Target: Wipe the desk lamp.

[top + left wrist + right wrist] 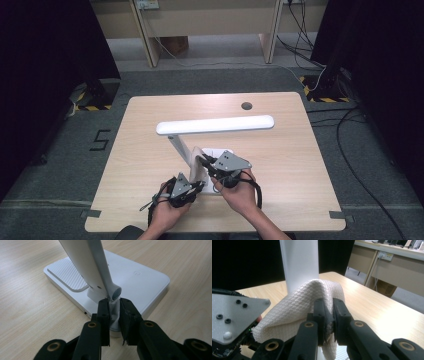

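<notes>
Lamp (215,125) is pinched at its hinge by left tongs (114,307); cloth (304,307), clamped in right tongs (329,312), could probably topple it if pressed hard.

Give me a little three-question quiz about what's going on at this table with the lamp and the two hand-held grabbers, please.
1. True or false: the left gripper is clamped on the foot of the desk lamp's arm.
2. What does the right gripper hold?
A. a sponge
B. a white cloth
C. a brush
3. Fill in: the lamp's base rests on the wooden ____.

Key
1. True: its jaws pinch the white post where the arm meets the base.
2. B: a white waffle-textured cloth, pinched between shut jaws, bunched up beside the lamp arm.
3. table
</notes>
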